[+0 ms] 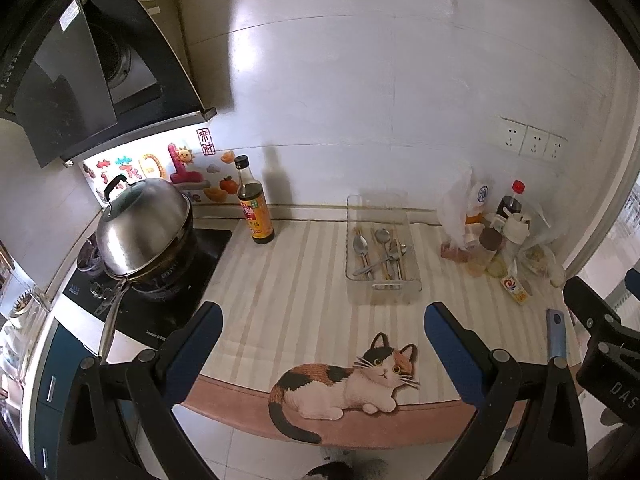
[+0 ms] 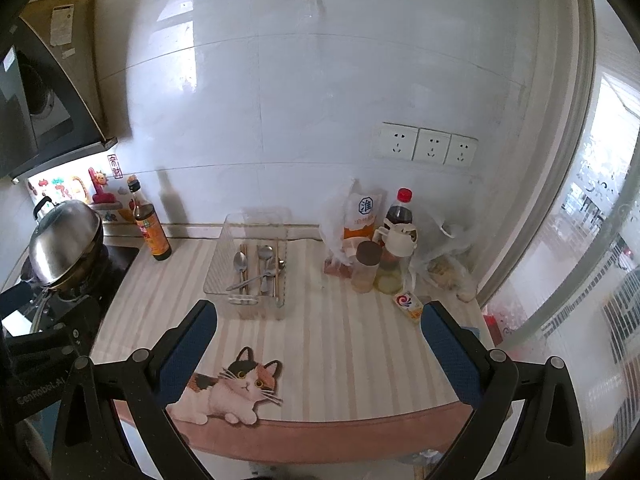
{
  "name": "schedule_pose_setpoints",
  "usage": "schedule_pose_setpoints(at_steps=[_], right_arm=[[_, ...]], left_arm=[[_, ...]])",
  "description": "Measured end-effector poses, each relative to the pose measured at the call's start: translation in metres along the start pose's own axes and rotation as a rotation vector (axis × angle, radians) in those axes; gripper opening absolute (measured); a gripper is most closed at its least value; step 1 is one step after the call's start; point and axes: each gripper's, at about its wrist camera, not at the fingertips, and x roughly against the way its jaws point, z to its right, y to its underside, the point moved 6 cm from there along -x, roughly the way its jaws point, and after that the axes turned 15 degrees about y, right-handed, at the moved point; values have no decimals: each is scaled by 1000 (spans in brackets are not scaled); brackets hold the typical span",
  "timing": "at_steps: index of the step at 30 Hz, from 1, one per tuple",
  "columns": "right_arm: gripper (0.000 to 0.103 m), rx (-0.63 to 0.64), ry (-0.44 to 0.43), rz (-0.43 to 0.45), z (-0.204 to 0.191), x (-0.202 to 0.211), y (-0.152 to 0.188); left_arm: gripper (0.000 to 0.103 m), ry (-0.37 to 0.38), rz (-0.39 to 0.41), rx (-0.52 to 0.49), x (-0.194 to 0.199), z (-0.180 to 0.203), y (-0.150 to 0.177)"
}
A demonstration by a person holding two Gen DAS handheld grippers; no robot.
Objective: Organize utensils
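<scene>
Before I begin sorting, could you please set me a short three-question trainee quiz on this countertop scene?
1. True or false: the left gripper holds a spoon.
2. Where do the metal spoons lie?
A. on the striped mat
B. in the clear plastic tray
C. on the stove
3. Fill in: the dark sauce bottle with the yellow label stands between the steel-lidded wok and the ____.

Key: 1 false; 2 B; 3 tray.

utensils [image 1: 380, 254] in tray [image 1: 416, 286] | bottle [image 1: 254, 208] left | jars [image 2: 368, 266] right
</scene>
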Motion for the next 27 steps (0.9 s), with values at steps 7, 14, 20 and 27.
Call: schedule_pose_setpoints(at_steps=[7,14,20,27], right_arm=[[103,0,-5,-7,-5,-3,0],[103,13,-4,-13,-9,-8,0],[103,12,0,-14,-10,-8,0],[103,15,-4,-18,-11,-9,1]], left_arm=[[103,-11,-5,4,-3,-3,-1],[103,-7,-9,7,-4,-4,-1],[103,-10,-8,9,-8,-4,-2],[103,-16,-8,10,-11,-2,-2]])
